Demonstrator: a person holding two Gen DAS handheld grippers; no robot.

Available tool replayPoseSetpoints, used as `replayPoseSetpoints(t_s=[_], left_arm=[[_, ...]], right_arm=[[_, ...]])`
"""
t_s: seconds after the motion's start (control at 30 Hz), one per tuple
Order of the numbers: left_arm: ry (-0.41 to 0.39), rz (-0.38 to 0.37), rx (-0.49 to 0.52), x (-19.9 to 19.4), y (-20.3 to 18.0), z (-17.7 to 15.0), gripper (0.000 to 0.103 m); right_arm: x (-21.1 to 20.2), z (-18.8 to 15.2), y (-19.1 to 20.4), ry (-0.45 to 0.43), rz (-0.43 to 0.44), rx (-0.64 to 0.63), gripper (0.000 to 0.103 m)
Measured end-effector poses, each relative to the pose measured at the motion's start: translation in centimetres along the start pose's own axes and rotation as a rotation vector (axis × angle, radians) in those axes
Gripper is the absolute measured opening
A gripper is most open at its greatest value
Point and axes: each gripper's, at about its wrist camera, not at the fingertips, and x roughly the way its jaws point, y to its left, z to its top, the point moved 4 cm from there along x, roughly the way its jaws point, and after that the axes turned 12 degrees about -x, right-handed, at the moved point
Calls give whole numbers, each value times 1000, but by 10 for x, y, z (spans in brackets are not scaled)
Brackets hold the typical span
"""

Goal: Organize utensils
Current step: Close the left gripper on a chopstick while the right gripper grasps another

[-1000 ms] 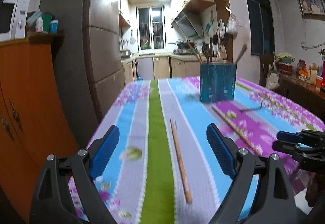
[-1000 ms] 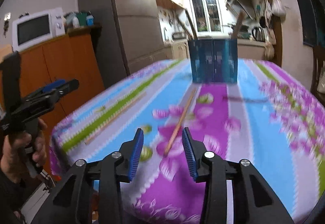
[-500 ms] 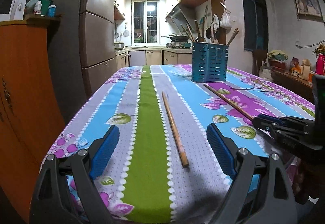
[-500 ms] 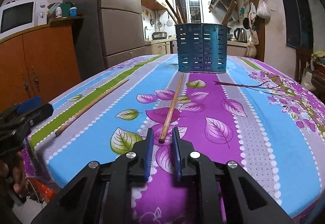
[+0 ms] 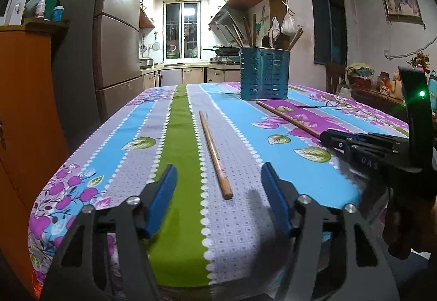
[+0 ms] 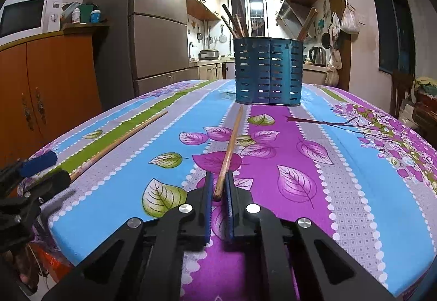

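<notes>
Right gripper (image 6: 218,191) clamped on chopstick (image 6: 229,148) end, near side of holder (image 6: 269,71). Left gripper (image 5: 218,186) closing, fingers apart, straddling second chopstick (image 5: 214,153), not touching.

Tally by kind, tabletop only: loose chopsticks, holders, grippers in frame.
Loose chopsticks: 2, one on the grey stripe between the closing left gripper's pads, one on the purple stripe pinched at its near end by the right gripper
Blue slotted holder: 1
Grippers: 2
Total: 5
</notes>
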Motion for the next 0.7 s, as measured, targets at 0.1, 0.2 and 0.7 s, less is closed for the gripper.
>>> replayPoseSetpoints(t_s=[0.1,0.2,0.7], left_arm=[[8,-9,0,5,-3,-3,44],[12,-17,-2,9,-6,-5,34],[-27,1,-15,13,-12,-13,32]], right_arm=[[0,-1,-1,-2,-1,0,9],[-1,-2,-3,-3,-4,-2,9],[-1,-2,0,-24,17,-5,9]])
